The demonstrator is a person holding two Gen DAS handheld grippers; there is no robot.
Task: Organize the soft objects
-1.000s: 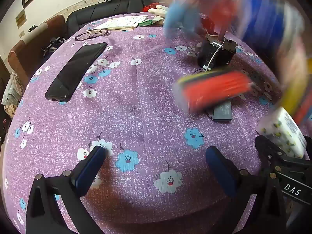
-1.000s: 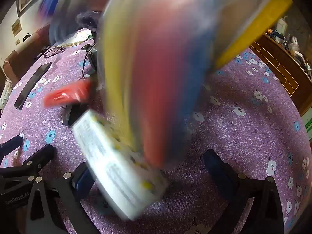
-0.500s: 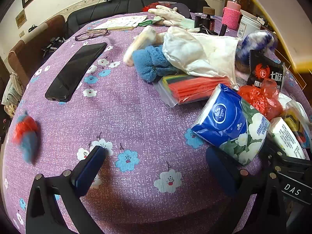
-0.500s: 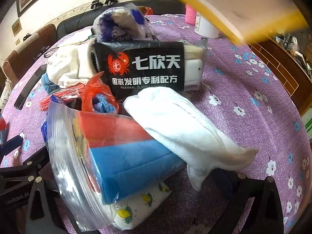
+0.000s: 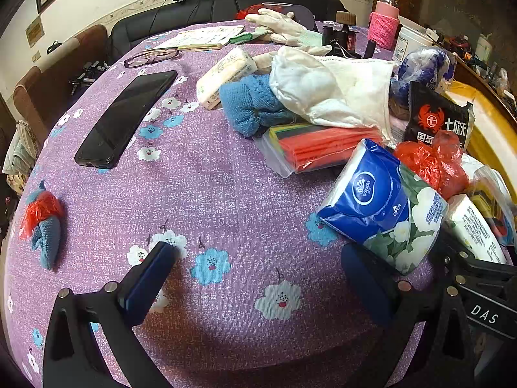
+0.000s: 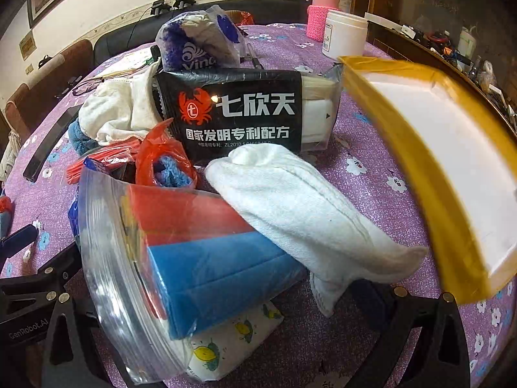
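A round table under a purple flowered cloth fills a living room, a black sofa along the far wall. A heap of soft goods lies on its right half. In the right wrist view, a clear zip bag in the near foreground holds red and blue sponge blocks; a white towel is draped over its right end, and a lemon-print tissue pack lies beneath it. Behind sits a black crab-logo packet, with white contents showing through its clear right end. A yellow-rimmed white tray hangs tilted at right, apparently above the table.

In the left wrist view, a blue tissue pack lies just beyond the right finger, and a second clear bag holds red and dark folded sheets beneath a cream cloth pouch. A phone lies far left, well apart from the heap.

The left gripper has its fingers spread wide, holding nothing. The right gripper also has its fingers apart, largely hidden by the heap.
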